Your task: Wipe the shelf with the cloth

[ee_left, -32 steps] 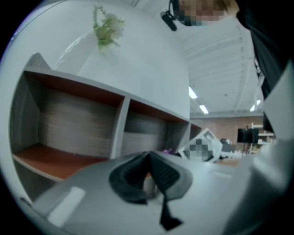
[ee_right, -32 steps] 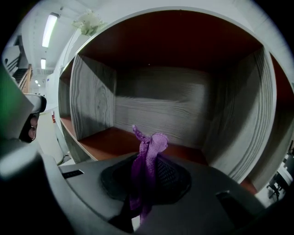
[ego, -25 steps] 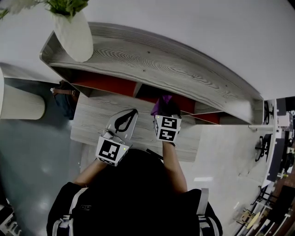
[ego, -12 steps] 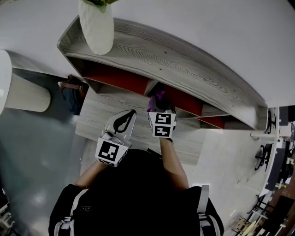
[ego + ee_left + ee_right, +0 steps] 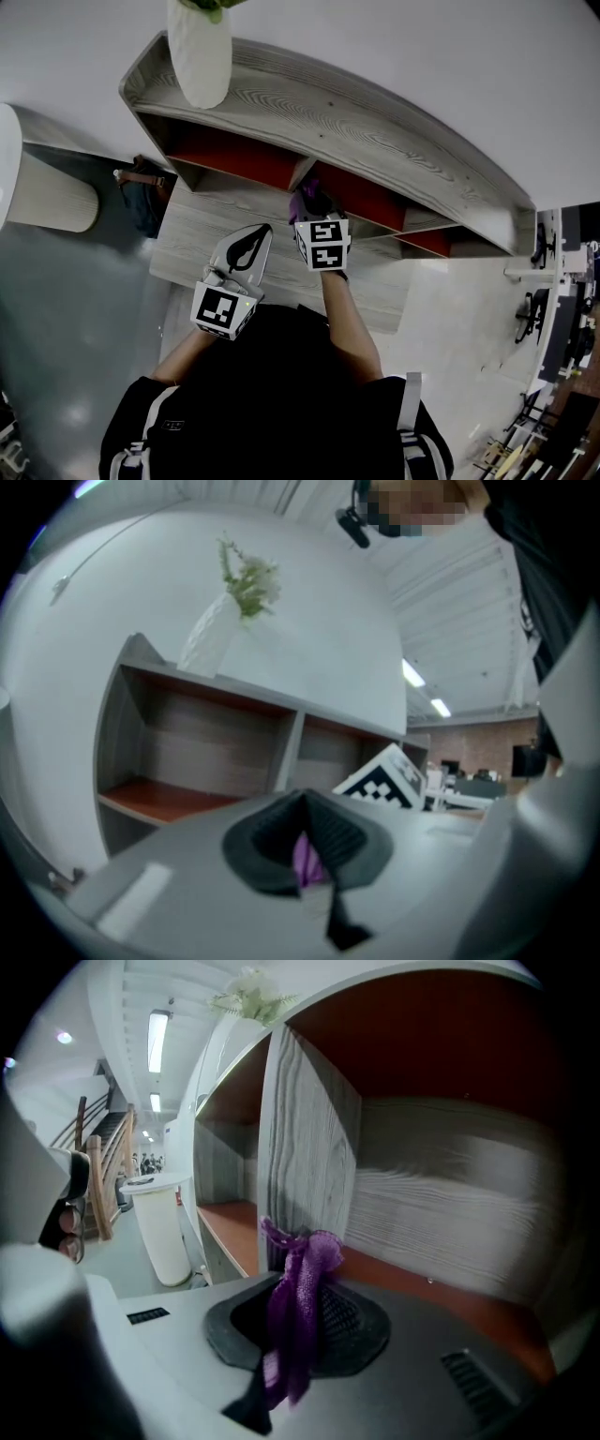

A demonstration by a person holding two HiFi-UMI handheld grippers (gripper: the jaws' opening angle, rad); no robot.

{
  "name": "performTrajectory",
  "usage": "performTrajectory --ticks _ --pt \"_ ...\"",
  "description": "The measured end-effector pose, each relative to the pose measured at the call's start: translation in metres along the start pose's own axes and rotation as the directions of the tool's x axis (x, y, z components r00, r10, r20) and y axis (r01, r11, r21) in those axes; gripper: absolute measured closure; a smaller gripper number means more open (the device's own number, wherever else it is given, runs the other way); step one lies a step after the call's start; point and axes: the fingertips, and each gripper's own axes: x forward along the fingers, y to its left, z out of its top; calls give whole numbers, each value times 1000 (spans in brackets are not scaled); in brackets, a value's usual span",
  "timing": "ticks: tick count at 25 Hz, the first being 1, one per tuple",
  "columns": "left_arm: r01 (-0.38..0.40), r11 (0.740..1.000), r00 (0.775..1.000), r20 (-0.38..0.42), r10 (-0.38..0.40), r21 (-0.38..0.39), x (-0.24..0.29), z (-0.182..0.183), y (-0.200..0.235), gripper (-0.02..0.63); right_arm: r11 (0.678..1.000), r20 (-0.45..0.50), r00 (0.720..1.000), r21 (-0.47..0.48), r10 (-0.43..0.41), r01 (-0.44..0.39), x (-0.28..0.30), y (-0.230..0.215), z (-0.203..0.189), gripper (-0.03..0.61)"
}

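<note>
Purple cloth wiping a wooden shelf with orange-red compartments.

Right claw (image 5: 300,1327) is clamped on the purple cloth (image 5: 305,1265). The cloth's bunched end sits low in a compartment of the shelf (image 5: 356,131), right at the foot of the upright divider (image 5: 305,1147). Over the last second it has slid leftward from mid-compartment to this divider, so this stroke looks nearly finished. The divider blocks further travel, and the neighbouring compartment probably still needs wiping. Left claw (image 5: 305,850) hangs closed before the shelf, doing no work; a purple sliver shows between its pads, but what it is cannot be made out. A white vase (image 5: 199,52) stands on the shelf top, and a dark bag (image 5: 141,187) lies on the floor at left.
</note>
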Motion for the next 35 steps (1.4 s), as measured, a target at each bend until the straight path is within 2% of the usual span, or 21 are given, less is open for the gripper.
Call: performTrajectory --ticks 4,8,12,14,17,21,23,26,35 --pt "30 1000 999 13 -30 4 5 4 -9 611 1000 49 999 21 -24 23 -12 -6 4 528" --pt "73 997 997 11 -73 12 12 5 -21 611 993 121 987 58 -110 103 -41 -26 13 529" --pt "121 993 993 11 -121 11 23 5 -34 611 970 167 958 109 -232 216 -76 -60 18 528" --pt "148 989 989 10 -148 14 29 5 -42 611 944 167 932 134 -323 303 -94 -85 15 528" --pt "189 982 982 6 -189 20 38 5 -55 611 883 122 880 174 -459 437 -117 -128 -4 528" --pt "240 970 971 3 -240 26 49 6 -70 611 811 41 824 213 -565 545 -138 -166 -30 529" --pt "258 966 966 1 -258 30 53 7 -75 611 792 11 810 217 -586 570 -141 -175 -38 529" --pt "277 960 961 2 -278 34 60 8 -80 611 780 -26 801 212 -598 589 -137 -184 -48 529" --pt "293 955 956 -1 -294 37 75 9 -79 611 794 -120 805 137 -580 592 -110 -194 -67 528"
